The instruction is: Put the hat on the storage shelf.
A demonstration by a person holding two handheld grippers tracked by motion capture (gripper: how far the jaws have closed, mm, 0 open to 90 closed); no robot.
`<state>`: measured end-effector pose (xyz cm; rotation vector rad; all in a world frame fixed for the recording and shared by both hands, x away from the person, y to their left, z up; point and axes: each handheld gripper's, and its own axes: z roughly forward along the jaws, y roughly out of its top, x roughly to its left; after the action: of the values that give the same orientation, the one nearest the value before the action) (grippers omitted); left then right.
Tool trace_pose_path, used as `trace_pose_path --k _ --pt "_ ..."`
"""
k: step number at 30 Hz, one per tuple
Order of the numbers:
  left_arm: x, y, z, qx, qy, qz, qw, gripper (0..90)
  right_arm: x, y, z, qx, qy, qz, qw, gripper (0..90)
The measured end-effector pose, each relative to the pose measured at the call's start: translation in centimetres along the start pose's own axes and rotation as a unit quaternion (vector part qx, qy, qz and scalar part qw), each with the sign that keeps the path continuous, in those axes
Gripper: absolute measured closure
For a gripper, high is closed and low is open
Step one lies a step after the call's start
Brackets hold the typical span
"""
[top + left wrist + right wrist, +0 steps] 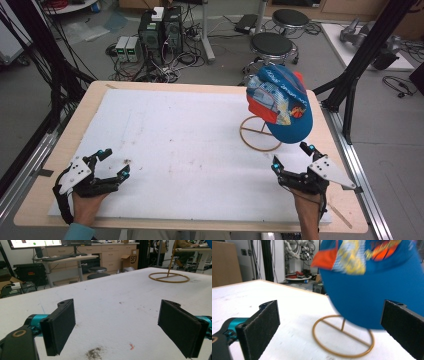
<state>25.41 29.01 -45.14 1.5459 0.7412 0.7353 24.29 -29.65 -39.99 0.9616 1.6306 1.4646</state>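
Note:
A blue cap (280, 102) with orange and yellow print hangs on a gold wire stand (260, 134) at the right of the white board (175, 145). In the right gripper view the cap (372, 290) looms close ahead over the stand's ring base (343, 336). My right gripper (291, 157) rests near the board's front right, just short of the stand, open with nothing between its pads. My left gripper (114, 163) lies at the front left, open and empty, with the stand's ring (169, 277) far off in its view.
The wooden table edge (90, 100) frames the white board. Black frame posts (360, 65) stand at the right, stools (272, 47) and computer boxes (160, 30) on the floor behind. A dirt smudge (94, 353) marks the board by the left gripper.

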Motion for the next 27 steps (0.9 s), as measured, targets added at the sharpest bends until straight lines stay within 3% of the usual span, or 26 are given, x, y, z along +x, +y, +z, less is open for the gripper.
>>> trace_pose_path --k 5,11,21,27 --pt "0.0 0.0 0.0 0.0 0.001 0.002 1.0 14.5 0.9 -2.3 -0.2 0.007 0.006 0.005 0.9999 1.6" --pt "-0.1 0.0 -0.1 -0.001 0.002 0.004 1.0 14.3 1.7 -4.2 -0.1 0.006 0.002 -0.004 1.0 1.6" --pt "-0.1 0.0 -0.1 -0.004 0.005 0.005 1.0 14.2 1.9 -5.1 0.6 0.003 0.002 -0.006 1.0 1.6" --pt "-0.1 0.0 -0.1 -0.006 0.007 0.003 1.0 14.2 1.7 -5.3 0.3 -0.013 0.001 0.009 0.9999 1.6"
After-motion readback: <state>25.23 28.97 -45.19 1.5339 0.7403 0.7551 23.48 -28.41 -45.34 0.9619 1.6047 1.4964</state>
